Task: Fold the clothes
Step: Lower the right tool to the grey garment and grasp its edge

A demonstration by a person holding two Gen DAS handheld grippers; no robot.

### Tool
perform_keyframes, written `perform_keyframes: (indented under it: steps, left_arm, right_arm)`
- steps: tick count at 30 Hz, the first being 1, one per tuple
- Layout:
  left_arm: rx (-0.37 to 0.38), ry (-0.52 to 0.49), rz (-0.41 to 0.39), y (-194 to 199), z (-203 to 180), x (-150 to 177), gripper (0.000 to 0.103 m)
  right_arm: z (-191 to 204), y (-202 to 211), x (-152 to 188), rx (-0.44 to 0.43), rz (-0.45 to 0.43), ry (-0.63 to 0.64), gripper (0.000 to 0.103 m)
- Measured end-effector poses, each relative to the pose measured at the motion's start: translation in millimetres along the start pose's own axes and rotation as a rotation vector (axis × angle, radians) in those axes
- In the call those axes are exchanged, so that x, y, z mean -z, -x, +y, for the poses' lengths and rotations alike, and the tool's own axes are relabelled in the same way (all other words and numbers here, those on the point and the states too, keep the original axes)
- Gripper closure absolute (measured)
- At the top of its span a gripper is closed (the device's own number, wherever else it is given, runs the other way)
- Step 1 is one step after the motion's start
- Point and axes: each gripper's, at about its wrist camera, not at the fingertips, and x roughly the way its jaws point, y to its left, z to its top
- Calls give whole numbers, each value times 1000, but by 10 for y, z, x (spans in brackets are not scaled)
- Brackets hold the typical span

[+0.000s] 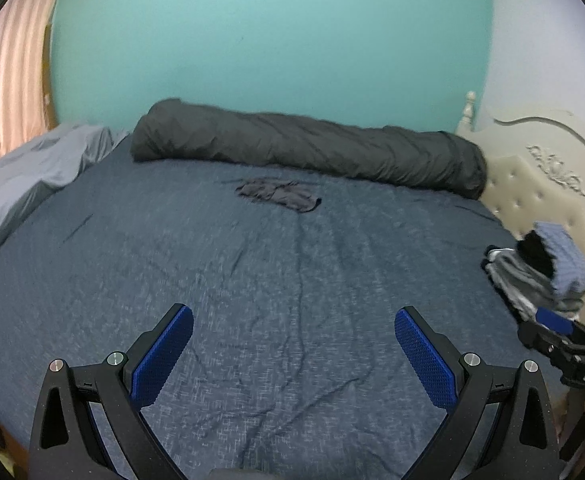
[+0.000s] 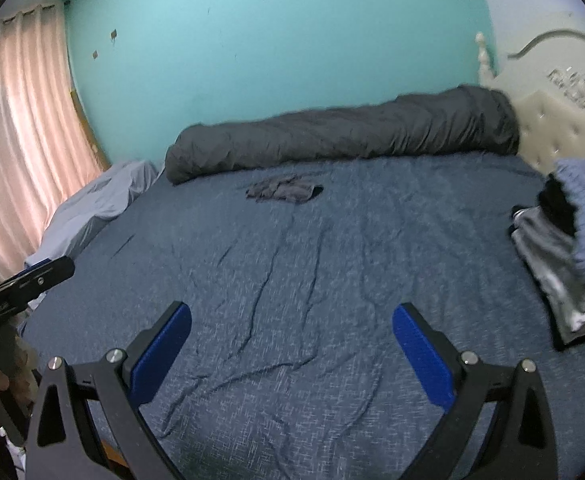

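A small crumpled dark grey garment (image 1: 278,194) lies on the blue bed sheet (image 1: 252,300) far ahead, just before the rolled duvet; it also shows in the right wrist view (image 2: 284,191). A stack of folded clothes (image 1: 540,276) in grey, black and light blue sits at the bed's right edge, also in the right wrist view (image 2: 572,252). My left gripper (image 1: 293,316) is open and empty above the near sheet. My right gripper (image 2: 291,314) is open and empty too. Each gripper shows at the edge of the other's view: the right one (image 1: 564,344), the left one (image 2: 24,284).
A rolled dark grey duvet (image 1: 312,146) lies along the far side against the teal wall. A light grey pillow (image 1: 32,176) sits at the left. A cream padded headboard (image 1: 532,176) stands on the right. Pink curtains (image 2: 20,140) hang at the left.
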Motion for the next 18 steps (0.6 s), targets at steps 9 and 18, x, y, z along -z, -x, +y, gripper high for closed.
perform_keyframes:
  steps: [9, 18]
  left_arm:
    - [-79, 92, 12, -1099, 447, 206, 0]
    - [-118, 237, 63, -2095, 947, 405, 0]
  right_arm:
    - [-173, -1133, -7, -41, 93, 0, 2]
    - [-401, -2320, -265, -51, 122, -41, 2]
